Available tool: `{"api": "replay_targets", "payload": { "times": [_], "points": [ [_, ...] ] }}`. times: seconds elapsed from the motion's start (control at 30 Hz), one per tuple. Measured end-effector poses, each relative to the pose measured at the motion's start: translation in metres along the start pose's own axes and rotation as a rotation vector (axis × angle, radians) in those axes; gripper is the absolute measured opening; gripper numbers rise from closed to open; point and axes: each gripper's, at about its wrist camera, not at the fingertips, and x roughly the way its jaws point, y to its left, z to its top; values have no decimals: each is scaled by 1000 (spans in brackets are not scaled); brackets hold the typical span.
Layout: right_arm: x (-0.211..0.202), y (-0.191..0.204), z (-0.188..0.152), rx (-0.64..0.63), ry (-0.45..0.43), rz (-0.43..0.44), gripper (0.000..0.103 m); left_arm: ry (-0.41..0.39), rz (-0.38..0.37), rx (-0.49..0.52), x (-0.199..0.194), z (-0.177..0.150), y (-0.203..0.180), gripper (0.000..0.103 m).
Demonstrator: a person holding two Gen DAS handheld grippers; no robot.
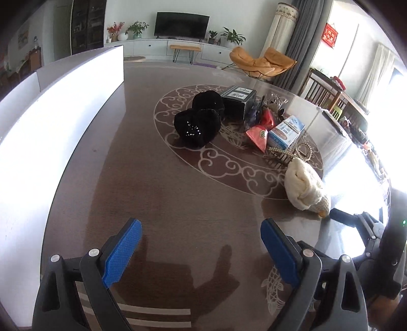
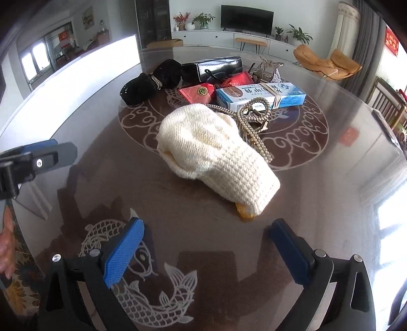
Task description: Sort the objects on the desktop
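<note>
A living room: a dark television (image 1: pixel 182 23) sits on a long white cabinet (image 1: pixel 152 47) against the far wall, flanked by potted plants (image 1: pixel 137 28). An orange lounge chair (image 1: pixel 262 62) stands beside grey curtains (image 1: pixel 304 38); bright daylight floods from the right-hand windows (image 1: pixel 343 35).

Overall light: bright daylight, interior evenly lit.
Source: windows (image 1: pixel 381 84) at the right edge of both views, blown out to white.
Glare: the glossy table (image 1: pixel 157 193) mirrors the window as a white sheen on its right side; the white boards (image 1: pixel 61 112) at the left are overexposed too (no surface detail left).
Shadows: soft dark gripper shadows fall on the table near the bottom of each view.
Distortion: strong fisheye bending, black vignette in the corners.
Sharpness: centre crisp, edges slightly smeared.
</note>
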Motion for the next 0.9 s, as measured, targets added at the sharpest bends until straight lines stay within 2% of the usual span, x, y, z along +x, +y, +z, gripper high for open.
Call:
{"api": "replay_targets", "payload": {
  "times": [0.2,0.43,0.5,0.9],
  "points": [
    [22,-26,41,43,-38,-32,103,33,52,23,29,17,-6,96],
    [31,-44,55,68,-51,-42,103,14,136,124,52,28,-18,98],
    [31,-44,56,72,-53,-46,103,12,131,122,55,30,-17,103],
    [30,-44,54,78,-57,-52,103,14,129,119,53,28,-13,103]
  ]
}}
